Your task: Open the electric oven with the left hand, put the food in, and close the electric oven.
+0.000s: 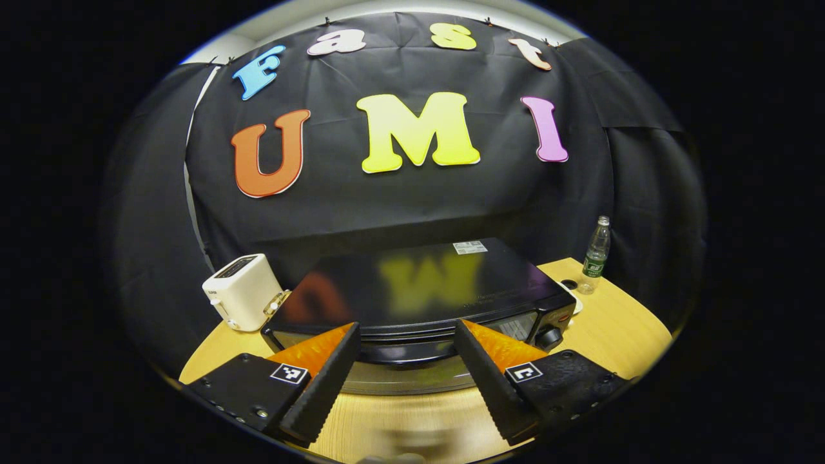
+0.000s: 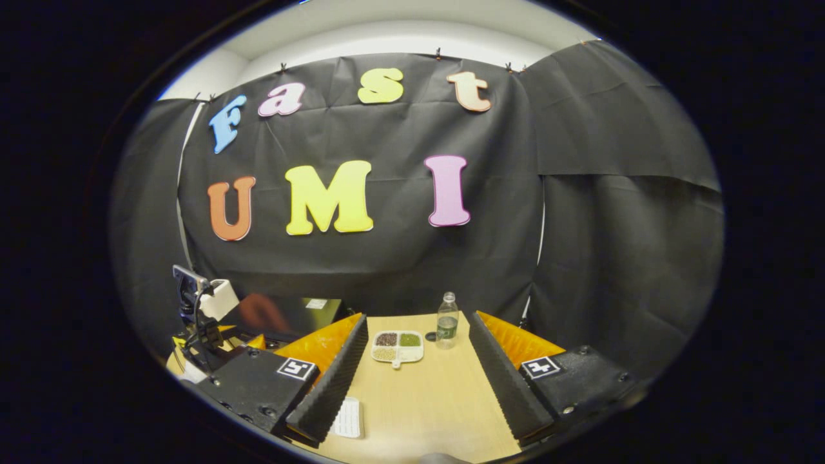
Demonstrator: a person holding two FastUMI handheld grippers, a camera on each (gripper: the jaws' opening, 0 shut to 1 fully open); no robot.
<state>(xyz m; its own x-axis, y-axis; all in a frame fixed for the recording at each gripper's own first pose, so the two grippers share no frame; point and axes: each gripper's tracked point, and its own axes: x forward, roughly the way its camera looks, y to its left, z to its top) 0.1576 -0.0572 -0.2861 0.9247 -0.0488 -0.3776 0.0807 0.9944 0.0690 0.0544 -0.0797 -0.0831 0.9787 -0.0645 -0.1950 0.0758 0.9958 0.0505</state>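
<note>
Oven (image 1: 419, 290) lies directly ahead of the open, empty left tongs (image 1: 405, 380), its handle crosswise; right tongs (image 2: 417, 380), also open and empty, face the food tray (image 2: 397, 346).

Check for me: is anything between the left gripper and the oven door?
Nothing visible. In the left gripper view the left gripper is open and faces the oven directly, with the door's front edge between its fingers. The toaster stands off to one side, the water bottle to the other.
</note>
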